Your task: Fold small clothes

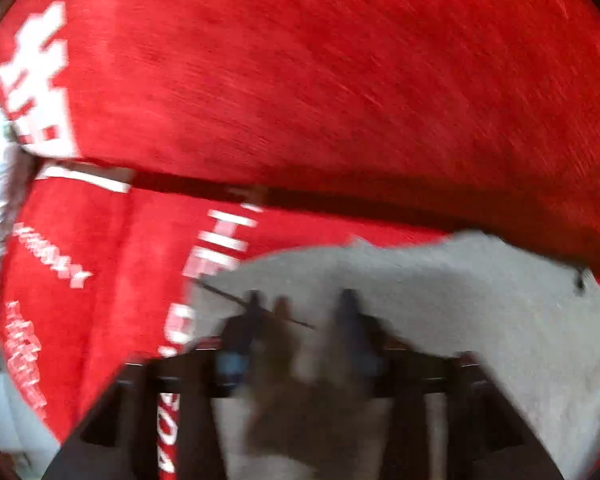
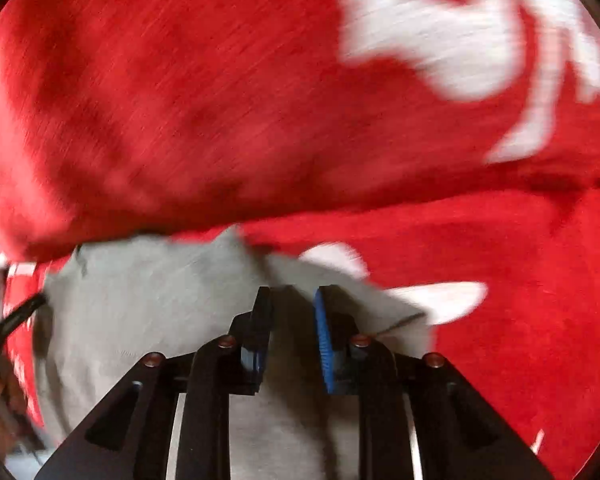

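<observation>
One grey garment (image 2: 148,312) lies flat under both grippers, on a red cloth (image 2: 220,100) printed with white lettering (image 1: 40,80) – the cloth covers the surface and fills nearly both views, one fold of it doubled over along the garment's far edge. Of the room only a pale strip shows at the left edge of the left wrist view, too blurred to read. Two grippers point down at the garment. The right gripper (image 2: 294,300) has its jaws a little apart, nothing between the blue pads (image 2: 322,332). The left gripper (image 1: 300,300) is smeared by motion – its jaws stand apart, and I cannot tell if they pinch any fabric.
</observation>
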`<state>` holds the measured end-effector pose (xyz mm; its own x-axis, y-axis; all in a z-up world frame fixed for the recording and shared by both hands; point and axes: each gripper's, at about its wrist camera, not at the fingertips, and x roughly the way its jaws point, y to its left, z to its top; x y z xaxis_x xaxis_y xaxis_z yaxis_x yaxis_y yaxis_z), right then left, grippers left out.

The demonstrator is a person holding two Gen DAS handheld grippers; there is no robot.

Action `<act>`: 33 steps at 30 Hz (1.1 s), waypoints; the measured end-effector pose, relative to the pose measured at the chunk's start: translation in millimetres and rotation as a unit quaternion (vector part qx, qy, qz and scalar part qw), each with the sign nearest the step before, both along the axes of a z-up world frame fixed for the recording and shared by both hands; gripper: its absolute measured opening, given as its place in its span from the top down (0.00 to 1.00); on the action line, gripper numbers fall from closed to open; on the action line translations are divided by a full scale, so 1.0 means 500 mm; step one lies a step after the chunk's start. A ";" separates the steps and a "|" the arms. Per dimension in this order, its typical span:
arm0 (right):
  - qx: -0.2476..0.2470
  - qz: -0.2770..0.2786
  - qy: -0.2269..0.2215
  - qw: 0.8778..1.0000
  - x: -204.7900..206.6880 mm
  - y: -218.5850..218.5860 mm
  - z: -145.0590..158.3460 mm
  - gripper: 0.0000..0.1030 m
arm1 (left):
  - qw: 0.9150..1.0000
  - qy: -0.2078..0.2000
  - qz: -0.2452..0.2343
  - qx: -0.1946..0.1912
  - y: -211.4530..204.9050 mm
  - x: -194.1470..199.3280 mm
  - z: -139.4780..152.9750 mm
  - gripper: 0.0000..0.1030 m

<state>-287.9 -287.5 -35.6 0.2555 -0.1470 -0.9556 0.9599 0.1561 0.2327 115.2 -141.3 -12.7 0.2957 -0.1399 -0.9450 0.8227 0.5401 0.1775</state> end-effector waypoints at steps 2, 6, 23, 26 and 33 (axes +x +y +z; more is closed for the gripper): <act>0.006 -0.027 -0.032 0.999 -0.024 -0.006 0.017 0.78 | 1.000 -0.001 0.004 -0.012 0.017 0.015 0.035 0.47; 0.012 0.037 -0.094 0.995 0.005 0.022 0.058 0.82 | 0.997 0.062 -0.036 -0.035 0.053 -0.004 0.074 0.47; 0.022 0.040 -0.073 0.996 0.073 -0.002 0.001 0.96 | 1.000 0.017 -0.001 0.011 0.034 0.005 -0.015 0.47; 0.039 0.011 -0.072 0.997 0.013 -0.024 -0.010 0.91 | 0.997 0.062 0.038 0.010 0.064 0.049 -0.014 0.47; 0.042 -0.017 -0.076 0.996 -0.073 0.038 0.012 0.50 | 0.997 0.068 0.011 0.032 0.150 0.052 0.014 0.47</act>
